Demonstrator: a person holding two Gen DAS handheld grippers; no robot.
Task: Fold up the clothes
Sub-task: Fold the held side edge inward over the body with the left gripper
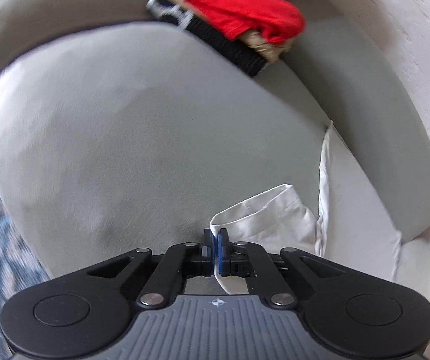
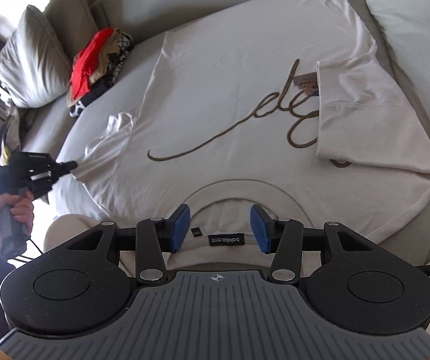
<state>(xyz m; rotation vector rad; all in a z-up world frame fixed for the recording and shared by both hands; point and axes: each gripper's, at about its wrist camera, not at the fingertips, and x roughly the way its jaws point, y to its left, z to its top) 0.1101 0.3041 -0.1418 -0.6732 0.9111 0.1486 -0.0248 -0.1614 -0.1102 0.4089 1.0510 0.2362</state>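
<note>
One sleeve (image 2: 365, 105) already folded in; shirt (image 2: 230, 90) flat on sofa (image 1: 125, 135). Left gripper (image 1: 216, 237) clenched on other sleeve (image 1: 263, 213); right gripper (image 2: 220, 228) released over collar (image 2: 224, 207). Next: carry sleeve inward.

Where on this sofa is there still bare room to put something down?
The bare grey cushion between the white T-shirt and the pile of clothes is free. The shirt covers the rest, its sleeve pinched in the left tool.

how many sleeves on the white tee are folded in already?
1. One sleeve lies folded over the print; the other sleeve is still spread out, pinched by the left gripper.
</note>
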